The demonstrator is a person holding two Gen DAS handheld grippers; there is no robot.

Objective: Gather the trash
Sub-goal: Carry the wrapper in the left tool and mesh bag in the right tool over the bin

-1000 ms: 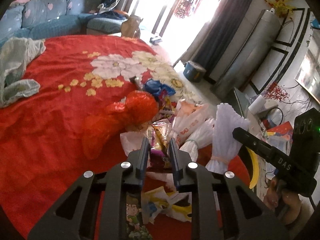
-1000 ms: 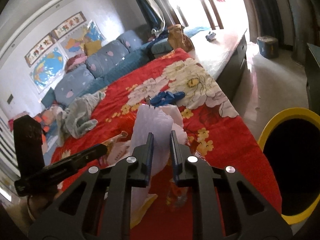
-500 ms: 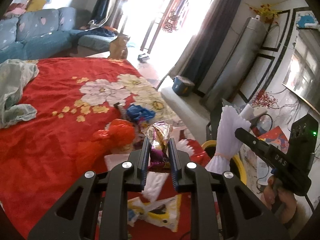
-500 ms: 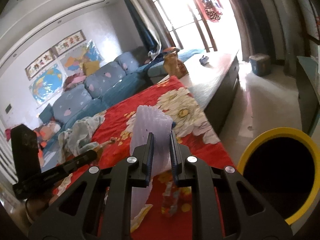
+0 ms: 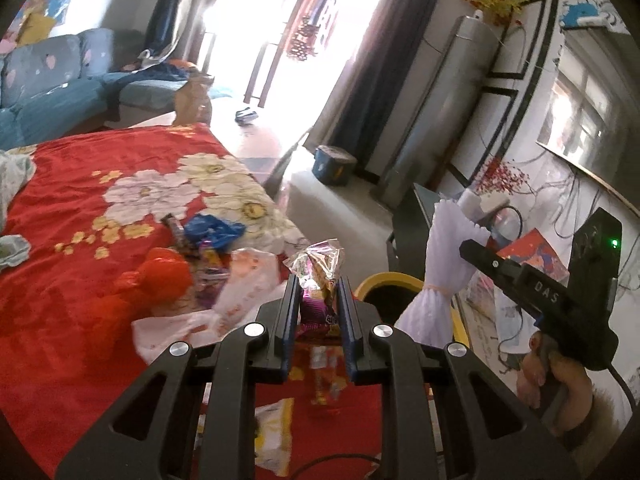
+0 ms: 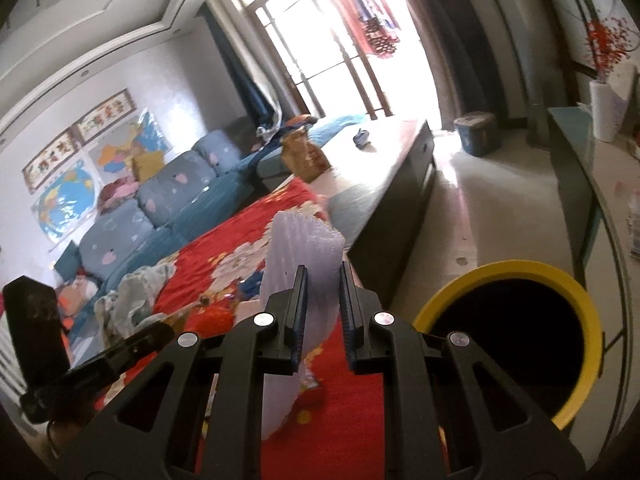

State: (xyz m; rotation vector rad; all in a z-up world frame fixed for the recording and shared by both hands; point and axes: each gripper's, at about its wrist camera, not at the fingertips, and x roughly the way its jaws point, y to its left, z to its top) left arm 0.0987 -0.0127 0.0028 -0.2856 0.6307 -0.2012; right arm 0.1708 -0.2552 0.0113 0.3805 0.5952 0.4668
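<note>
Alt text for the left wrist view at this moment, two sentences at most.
The left gripper is shut on a crinkled snack wrapper above a red floral bedspread strewn with trash. To its right, the right gripper holds a white foam sheet over a yellow-rimmed bin.

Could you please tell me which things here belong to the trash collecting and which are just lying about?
Job:
left gripper holding snack wrapper
right gripper holding white foam sheet
yellow-rimmed bin
red bag, blue bag, loose wrappers

Lying about:
sofa
crumpled cloth
blue tub
</note>
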